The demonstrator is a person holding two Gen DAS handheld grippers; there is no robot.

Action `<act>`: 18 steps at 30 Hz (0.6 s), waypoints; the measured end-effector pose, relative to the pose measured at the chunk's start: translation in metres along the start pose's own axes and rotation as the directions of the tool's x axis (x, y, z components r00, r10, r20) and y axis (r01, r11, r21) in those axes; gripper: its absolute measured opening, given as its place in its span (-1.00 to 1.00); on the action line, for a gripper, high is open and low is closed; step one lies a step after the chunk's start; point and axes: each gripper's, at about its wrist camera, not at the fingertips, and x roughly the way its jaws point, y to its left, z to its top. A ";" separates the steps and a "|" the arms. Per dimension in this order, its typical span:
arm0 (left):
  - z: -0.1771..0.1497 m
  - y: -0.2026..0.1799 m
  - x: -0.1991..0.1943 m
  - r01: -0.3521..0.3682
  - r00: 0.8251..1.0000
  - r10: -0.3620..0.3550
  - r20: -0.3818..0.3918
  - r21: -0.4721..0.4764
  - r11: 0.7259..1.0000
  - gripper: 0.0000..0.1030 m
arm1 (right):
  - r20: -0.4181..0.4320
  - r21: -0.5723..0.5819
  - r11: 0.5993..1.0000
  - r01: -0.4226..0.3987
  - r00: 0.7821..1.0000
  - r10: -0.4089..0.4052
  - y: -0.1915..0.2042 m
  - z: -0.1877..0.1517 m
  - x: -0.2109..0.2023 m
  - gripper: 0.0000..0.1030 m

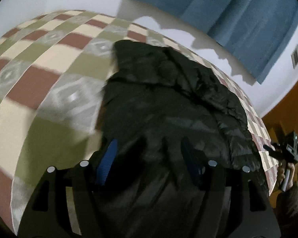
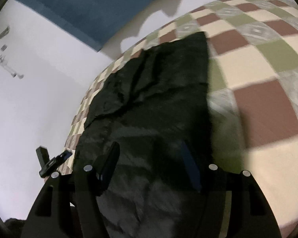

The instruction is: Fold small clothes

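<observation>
Checkered bedspread; dark garment spread, crumpled, on it.

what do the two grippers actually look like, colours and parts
Both match: the left gripper and right gripper have black angular frames with slotted cutouts, round silver bolt heads along the top, and two fingers faced with ribbed blue pads. No cables or markings are visible up close.

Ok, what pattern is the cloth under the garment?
Checkered cream, olive and brick-red bedcover; clearest in right wrist view.
</observation>
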 end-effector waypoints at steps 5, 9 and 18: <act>-0.025 0.018 -0.025 0.006 1.000 -0.006 0.012 -0.059 0.998 0.30 | 0.029 0.034 0.999 0.013 0.999 -0.014 -0.017 -0.022 -0.026 0.24; -0.040 0.021 -0.031 0.028 1.000 -0.027 0.010 -0.087 0.996 0.31 | 0.011 0.046 0.999 0.027 1.000 -0.027 -0.020 -0.033 -0.032 0.25; -0.076 0.026 -0.034 0.030 0.997 -0.038 -0.061 -0.119 0.992 0.31 | -0.047 0.089 0.995 0.036 0.998 -0.032 -0.035 -0.067 -0.041 0.28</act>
